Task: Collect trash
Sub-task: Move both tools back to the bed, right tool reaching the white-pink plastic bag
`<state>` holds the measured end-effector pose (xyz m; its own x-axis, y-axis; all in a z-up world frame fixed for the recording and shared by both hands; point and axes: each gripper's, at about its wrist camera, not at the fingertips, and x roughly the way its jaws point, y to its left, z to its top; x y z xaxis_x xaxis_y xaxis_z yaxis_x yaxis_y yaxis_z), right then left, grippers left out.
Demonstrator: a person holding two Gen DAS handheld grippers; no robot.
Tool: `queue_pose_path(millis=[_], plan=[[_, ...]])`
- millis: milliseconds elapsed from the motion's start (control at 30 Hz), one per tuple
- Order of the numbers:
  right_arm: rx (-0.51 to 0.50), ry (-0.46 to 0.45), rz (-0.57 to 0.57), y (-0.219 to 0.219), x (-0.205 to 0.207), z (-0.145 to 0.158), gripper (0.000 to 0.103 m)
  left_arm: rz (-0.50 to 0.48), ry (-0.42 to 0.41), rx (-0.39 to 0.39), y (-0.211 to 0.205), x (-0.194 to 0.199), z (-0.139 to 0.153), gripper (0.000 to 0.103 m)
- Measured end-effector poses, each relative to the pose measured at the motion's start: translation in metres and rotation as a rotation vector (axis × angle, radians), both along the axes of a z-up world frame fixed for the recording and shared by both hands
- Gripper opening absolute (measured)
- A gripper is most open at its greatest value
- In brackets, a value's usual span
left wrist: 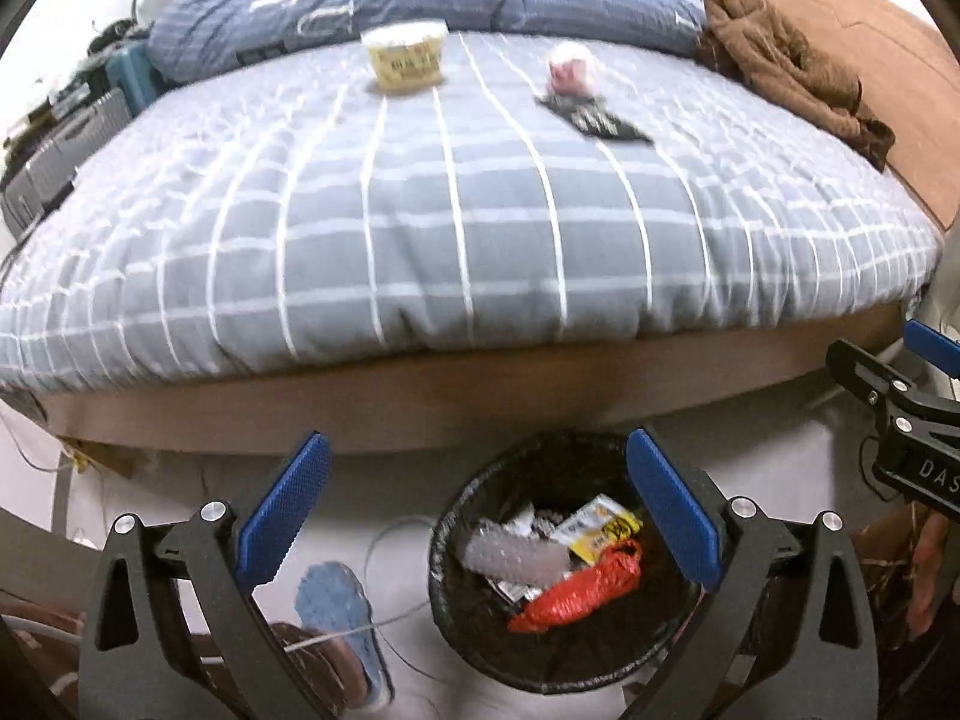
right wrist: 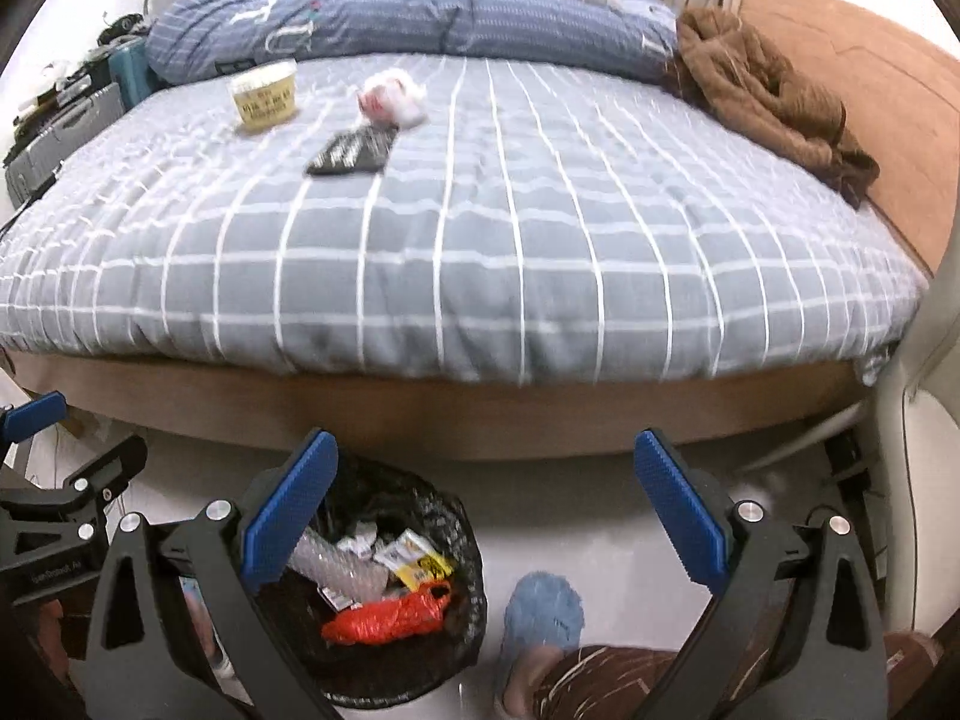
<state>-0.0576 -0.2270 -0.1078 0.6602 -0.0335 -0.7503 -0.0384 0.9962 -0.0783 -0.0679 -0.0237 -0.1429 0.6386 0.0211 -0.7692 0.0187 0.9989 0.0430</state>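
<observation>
A black mesh trash bin (left wrist: 456, 618) (right wrist: 462, 618) stands on the floor before the bed, holding a red bag (left wrist: 576, 591) (right wrist: 390, 615), a yellow packet and clear plastic. On the bed lie a cream paper bowl (left wrist: 407, 57) (right wrist: 264, 95), a crumpled pink-white wrapper (left wrist: 569, 71) (right wrist: 389, 97) and a flat black packet (left wrist: 594, 117) (right wrist: 353, 151). My left gripper (left wrist: 477, 516) is open and empty above the bin. My right gripper (right wrist: 486, 516) is open and empty, just right of the bin.
The grey checked bedspread (left wrist: 456, 222) (right wrist: 480, 252) covers the bed. A rolled blue duvet (left wrist: 420, 0) and a brown garment (left wrist: 786, 66) lie at the far side. A blue slipper on a foot (left wrist: 339, 612) (right wrist: 543, 618) stands beside the bin. Boxes (left wrist: 66, 138) stand left.
</observation>
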Motion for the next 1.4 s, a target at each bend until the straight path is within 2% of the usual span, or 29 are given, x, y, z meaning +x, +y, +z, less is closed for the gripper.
queue_pose_path(millis=[367, 600, 833, 1133, 1400], plan=[[0.02, -0.098, 0.064, 0.018, 0.033, 0.045, 0.095, 0.059, -0.121, 0.012, 0.027, 0.041, 0.049, 0.097], [0.032, -0.122, 0.087, 0.029, 0.067, 0.056, 0.095, 0.067, -0.129, 0.009, 0.036, 0.075, 0.058, 0.097], [0.071, -0.099, 0.09, 0.034, 0.115, 0.055, 0.095, 0.084, -0.126, 0.003, 0.048, 0.122, 0.06, 0.097], [0.041, -0.086, 0.124, 0.057, 0.191, 0.047, 0.095, 0.08, -0.121, 0.016, 0.054, 0.217, 0.059, 0.097], [0.039, -0.075, 0.122, 0.072, 0.254, 0.037, 0.095, 0.092, -0.109, -0.001, 0.063, 0.28, 0.056, 0.097]])
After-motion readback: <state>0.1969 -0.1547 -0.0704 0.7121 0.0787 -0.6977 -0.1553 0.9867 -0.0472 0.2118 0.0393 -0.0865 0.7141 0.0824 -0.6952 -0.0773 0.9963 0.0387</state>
